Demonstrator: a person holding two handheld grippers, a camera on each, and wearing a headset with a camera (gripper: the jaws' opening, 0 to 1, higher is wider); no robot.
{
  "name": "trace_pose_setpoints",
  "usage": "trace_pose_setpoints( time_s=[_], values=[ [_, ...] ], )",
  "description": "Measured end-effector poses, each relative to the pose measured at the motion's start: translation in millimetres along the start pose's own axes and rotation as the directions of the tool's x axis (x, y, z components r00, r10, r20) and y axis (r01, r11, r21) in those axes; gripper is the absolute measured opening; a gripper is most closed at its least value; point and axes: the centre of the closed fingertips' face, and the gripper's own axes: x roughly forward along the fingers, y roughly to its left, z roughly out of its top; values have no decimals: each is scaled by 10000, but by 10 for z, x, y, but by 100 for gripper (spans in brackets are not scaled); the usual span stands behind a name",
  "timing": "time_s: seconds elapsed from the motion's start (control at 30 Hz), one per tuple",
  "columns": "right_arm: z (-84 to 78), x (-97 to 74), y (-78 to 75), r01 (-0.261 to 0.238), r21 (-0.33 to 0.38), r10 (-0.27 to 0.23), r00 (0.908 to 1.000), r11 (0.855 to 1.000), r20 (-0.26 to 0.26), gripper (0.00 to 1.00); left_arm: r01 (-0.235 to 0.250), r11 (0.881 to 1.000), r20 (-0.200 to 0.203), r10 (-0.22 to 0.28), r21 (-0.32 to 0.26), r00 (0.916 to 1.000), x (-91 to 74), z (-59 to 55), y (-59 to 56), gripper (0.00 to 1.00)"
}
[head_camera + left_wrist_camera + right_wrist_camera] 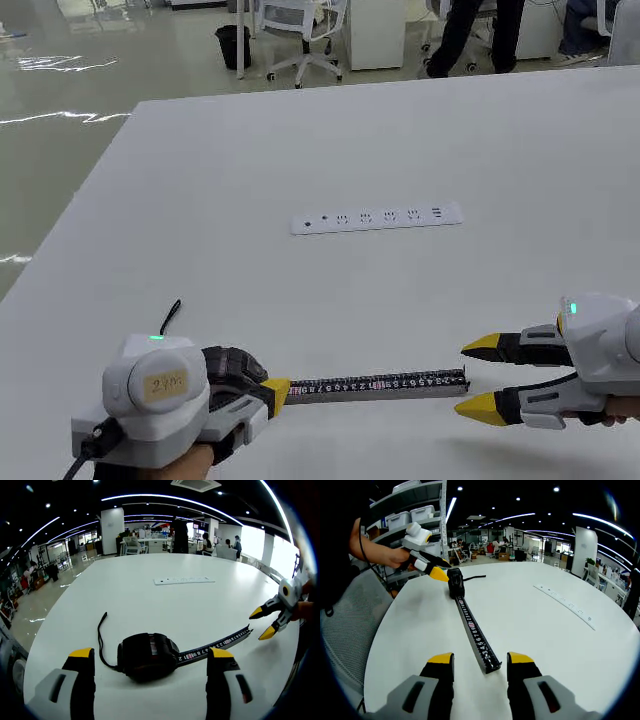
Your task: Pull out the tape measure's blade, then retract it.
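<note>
Jaws of our left gripper (150, 653) stand wide, one on each side of the black tape measure (235, 372), and we do not see them pinch it. It sits on the white table (300, 140), down at the left. The blade (380, 384) is out and lies flat on the table, running to the right. Its tip sits between the jaws of our right gripper (478, 378), which are wide too and do not touch it. We think the blade could zip back fast, because nothing holds its tip. The tape measure could slide or spin then, since nothing pinches it. If we close the right jaws crooked, the thin blade could bend or slip out.
</note>
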Motion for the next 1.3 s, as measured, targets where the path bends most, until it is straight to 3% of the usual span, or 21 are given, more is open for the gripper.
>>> trace_pose_setpoints(
  time_s=[0.07, 0.23, 0.53, 1.03, 1.3],
  values=[
    [25, -13, 14, -302, 19, 302, 9995, 9995, 62, 41, 6, 10000, 2, -6, 25, 10000, -4, 13, 0, 90],
    [-35, 12, -4, -786, -298, 775, 9963, 9965, -364, 37, -47, 10000, -17, 47, -16, 10000, 23, 14, 8, 89],
    [-85, 69, -45, -1363, -848, 1311, 9893, 9870, -636, 31, -221, 9997, -122, 220, -126, 9997, 75, -23, 29, 89],
    [-149, 149, -47, -2232, -1470, 2107, 9729, 9636, -956, 17, -461, 9976, -120, 455, -508, 9989, 143, -47, 70, 88],
    [-184, 176, -65, -2349, -1456, 2239, 9706, 9610, -883, 16, -598, 9966, -103, 593, -574, 9982, 187, -58, 81, 87]
  ],
)
